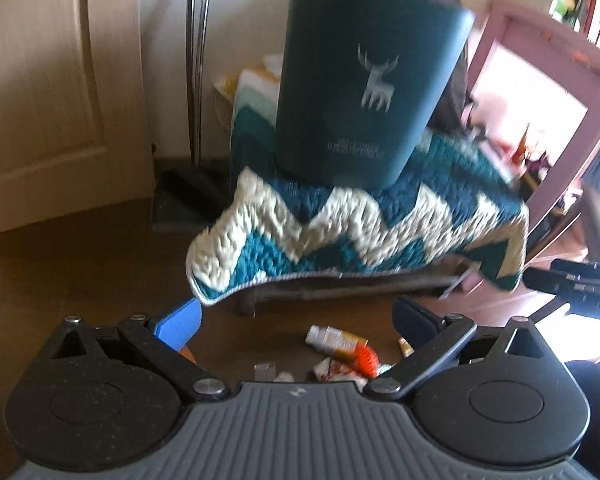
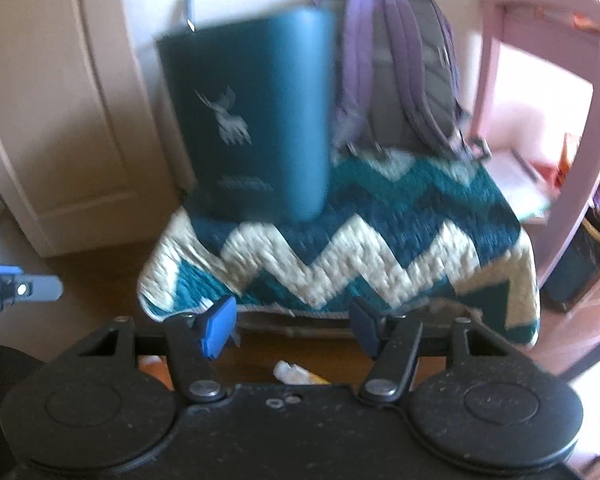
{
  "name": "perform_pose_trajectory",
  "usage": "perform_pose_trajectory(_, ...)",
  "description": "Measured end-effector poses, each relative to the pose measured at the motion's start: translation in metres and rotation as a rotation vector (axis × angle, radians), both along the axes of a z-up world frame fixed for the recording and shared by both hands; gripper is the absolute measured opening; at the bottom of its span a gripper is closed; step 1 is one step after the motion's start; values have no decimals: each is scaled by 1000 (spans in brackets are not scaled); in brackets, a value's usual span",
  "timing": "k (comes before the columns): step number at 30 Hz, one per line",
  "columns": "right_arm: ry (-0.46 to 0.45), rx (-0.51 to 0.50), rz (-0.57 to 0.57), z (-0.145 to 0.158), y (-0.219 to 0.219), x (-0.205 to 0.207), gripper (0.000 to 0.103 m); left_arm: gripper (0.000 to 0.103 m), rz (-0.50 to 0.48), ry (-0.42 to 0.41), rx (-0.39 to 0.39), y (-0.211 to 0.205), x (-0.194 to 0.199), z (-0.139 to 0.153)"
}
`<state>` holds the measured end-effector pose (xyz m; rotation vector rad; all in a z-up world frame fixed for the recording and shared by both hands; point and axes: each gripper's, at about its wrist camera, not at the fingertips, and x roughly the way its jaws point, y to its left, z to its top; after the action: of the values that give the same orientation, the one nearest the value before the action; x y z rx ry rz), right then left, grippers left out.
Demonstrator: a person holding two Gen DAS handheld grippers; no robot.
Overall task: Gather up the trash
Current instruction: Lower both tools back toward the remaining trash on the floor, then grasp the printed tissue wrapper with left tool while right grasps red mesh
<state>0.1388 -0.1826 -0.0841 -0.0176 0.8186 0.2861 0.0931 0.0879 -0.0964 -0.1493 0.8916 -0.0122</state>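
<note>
Trash lies on the brown floor under my left gripper (image 1: 296, 320): a small white and orange bottle (image 1: 334, 338), an orange ridged piece (image 1: 366, 358), crumpled wrappers (image 1: 332, 370) and a small grey piece (image 1: 265, 370). A dark teal bin with a white deer print (image 1: 364, 80) stands on a chair covered by a teal and cream zigzag blanket (image 1: 340, 224). My left gripper is open and empty above the trash. My right gripper (image 2: 292, 326) is open and empty before the chair; the bin (image 2: 252, 120) and a white scrap (image 2: 296, 374) show there.
A purple and grey backpack (image 2: 400, 72) leans on the chair back beside the bin. A cream cupboard door (image 1: 40, 92) stands at left, chrome poles (image 1: 198, 60) beside it. A pink frame (image 1: 540, 92) stands at right. The right gripper (image 1: 580, 284) shows at the left view's right edge.
</note>
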Motion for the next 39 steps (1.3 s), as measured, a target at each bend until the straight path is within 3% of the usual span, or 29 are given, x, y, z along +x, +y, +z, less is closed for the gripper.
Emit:
perform_pose_trajectory(5, 139, 4, -49, -37, -14, 28, 62, 102, -14, 72, 24, -13, 17, -38)
perform_pose_trajectory(16, 296, -71, -6, -115, -23, 86, 62, 102, 29, 257, 38, -27, 67, -132)
perform_pose_trajectory(21, 396, -66, -52, -153, -35, 120, 62, 102, 22, 365, 60, -35, 93, -182)
perform_pose_trajectory(28, 550, -26, -92, -213, -47, 159, 62, 102, -34, 503, 4, -51, 120, -242)
perform_pose_trajectory(39, 735, -62, 23, -305, -4, 186, 61, 102, -35, 639, -113, -75, 161, -328)
